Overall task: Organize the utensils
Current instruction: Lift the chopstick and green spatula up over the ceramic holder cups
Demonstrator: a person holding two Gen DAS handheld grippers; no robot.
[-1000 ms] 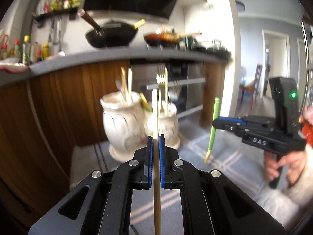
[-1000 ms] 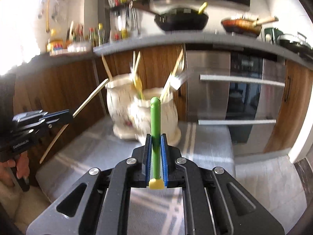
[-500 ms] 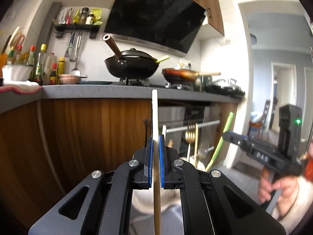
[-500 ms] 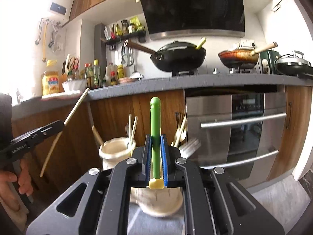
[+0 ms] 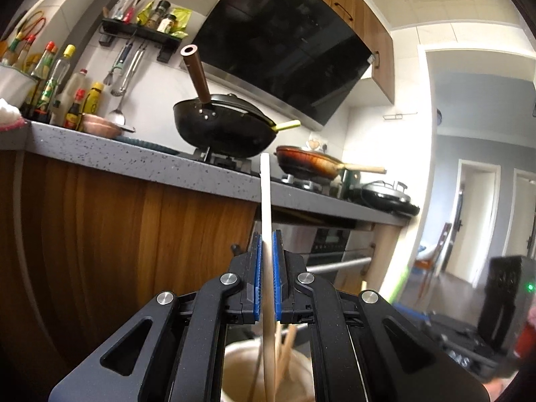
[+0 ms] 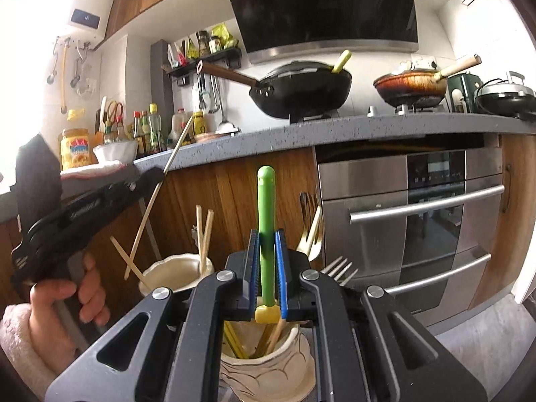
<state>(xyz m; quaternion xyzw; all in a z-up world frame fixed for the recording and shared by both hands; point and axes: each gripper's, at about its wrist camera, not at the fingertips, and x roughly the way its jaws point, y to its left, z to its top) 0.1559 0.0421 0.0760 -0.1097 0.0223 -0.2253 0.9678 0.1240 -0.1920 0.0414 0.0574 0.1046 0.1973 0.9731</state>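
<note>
— While the worktop (image 6: 335, 127) and the oven (image 6: 415, 227) fill the background, what sits in front?

— Two cream ceramic holders: the far holder (image 6: 174, 273) with chopsticks in it, the near holder (image 6: 268, 365) right under the right gripper (image 6: 267, 268).

— And the left gripper (image 5: 267, 274)?

— Its jaws are clamped on a pale chopstick (image 5: 266, 207), upright, lower end reaching into a holder's mouth below.

— The right one?

— Clenched around a green-handled utensil (image 6: 265, 207), handle up, yellow end just above the near holder. Forks (image 6: 338, 268) lean out of that holder
</note>
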